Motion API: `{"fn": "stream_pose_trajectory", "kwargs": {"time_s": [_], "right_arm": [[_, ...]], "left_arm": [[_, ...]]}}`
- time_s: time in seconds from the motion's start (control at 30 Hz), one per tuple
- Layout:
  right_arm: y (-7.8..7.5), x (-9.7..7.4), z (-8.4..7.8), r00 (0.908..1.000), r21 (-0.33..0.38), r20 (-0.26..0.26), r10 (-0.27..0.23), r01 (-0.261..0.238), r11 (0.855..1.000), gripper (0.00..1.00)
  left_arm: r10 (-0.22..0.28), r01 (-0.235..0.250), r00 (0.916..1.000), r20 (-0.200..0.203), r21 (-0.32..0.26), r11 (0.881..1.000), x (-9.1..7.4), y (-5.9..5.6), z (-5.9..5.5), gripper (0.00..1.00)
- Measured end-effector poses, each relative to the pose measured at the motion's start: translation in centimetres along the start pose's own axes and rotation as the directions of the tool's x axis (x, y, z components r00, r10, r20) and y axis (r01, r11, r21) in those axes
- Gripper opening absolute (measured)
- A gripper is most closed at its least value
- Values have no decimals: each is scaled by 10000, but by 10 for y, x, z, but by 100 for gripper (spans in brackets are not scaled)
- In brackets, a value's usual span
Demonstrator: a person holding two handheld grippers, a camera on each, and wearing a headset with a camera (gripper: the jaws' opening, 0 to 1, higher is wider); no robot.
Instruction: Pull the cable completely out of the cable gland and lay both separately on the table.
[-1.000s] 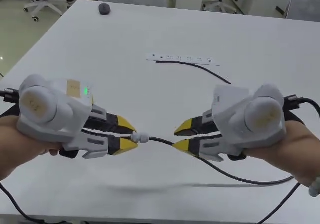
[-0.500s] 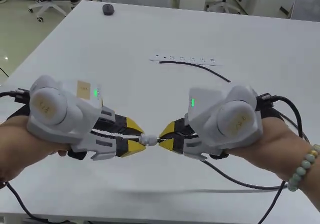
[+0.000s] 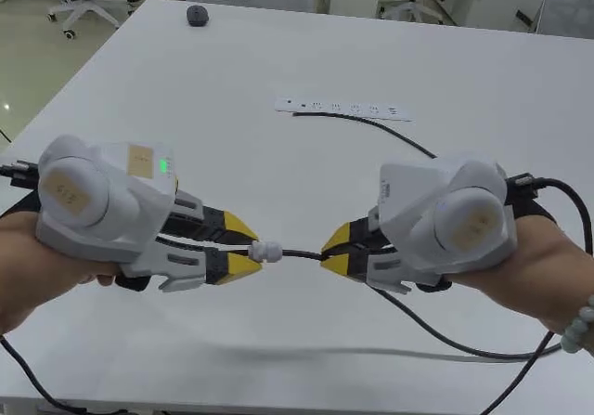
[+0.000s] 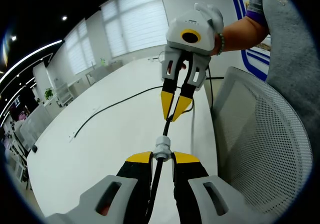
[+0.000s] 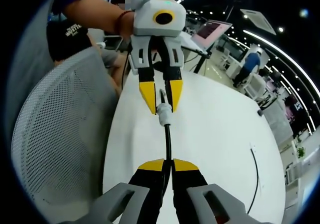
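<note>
White cable gland (image 3: 267, 251) clamped in left tongs (image 3: 252, 250), black cable (image 3: 302, 254) pinched in right tongs (image 3: 331, 255), above table (image 3: 278, 53)

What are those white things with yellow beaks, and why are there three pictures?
They are hand-held grabbers: a person holds one in each hand. The big picture comes from a camera on the person's head, looking down. The two round pictures come from a small camera on each grabber. The left claw pinches a small white cable gland. The right claw pinches the black cable that goes into it. Both are above a white table, where a power strip lies.
</note>
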State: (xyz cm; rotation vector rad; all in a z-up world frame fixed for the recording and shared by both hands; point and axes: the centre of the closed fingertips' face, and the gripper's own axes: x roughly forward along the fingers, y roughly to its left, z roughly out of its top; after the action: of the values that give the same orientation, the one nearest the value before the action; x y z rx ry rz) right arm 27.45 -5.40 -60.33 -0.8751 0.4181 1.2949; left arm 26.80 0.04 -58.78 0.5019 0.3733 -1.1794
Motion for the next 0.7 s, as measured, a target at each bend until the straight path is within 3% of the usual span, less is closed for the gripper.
{"fn": "stream_pose_trajectory", "kwargs": {"time_s": [0.7], "right_arm": [[-2, -2, -38, 9972, 367, -744, 42, -15, 9993, 0]], "left_arm": [[209, -211, 9997, -79, -190, 9996, -10, 10, -13, 15]]}}
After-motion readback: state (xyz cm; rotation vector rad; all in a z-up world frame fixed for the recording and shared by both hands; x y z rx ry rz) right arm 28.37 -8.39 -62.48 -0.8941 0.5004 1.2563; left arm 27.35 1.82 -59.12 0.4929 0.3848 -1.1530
